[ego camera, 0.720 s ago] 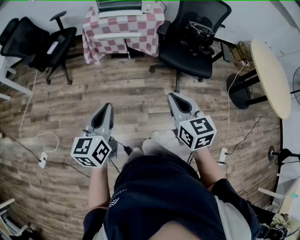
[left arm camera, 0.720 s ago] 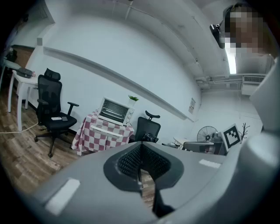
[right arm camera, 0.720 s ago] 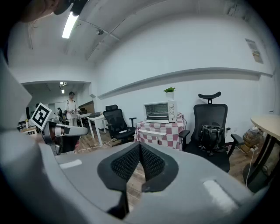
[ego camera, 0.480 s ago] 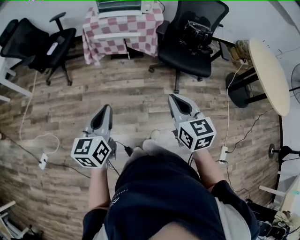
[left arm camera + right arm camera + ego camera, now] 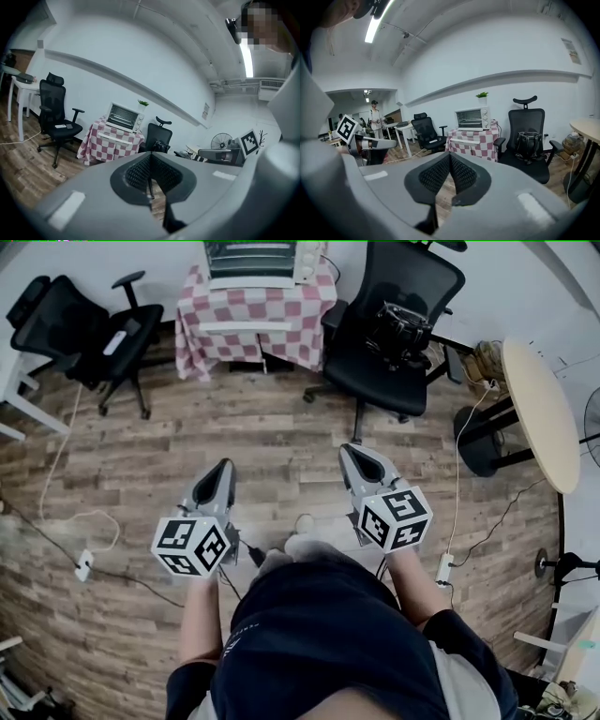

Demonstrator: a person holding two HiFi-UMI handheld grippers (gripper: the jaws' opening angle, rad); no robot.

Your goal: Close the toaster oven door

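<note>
My left gripper and right gripper hold nothing, fingers pressed together; the toaster oven sits far off at twelve o'clock.

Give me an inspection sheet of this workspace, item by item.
Surface: checkered table against the far wall, wood floor in front.
Job's things: toaster oven on the table; door state unclear from here.
Clutter: black bag on a chair.
Grippers: left gripper and right gripper shut, empty, well short of the oven.
Cables: white cable and power strip on the floor.
Surroundings: second chair, round table.
</note>
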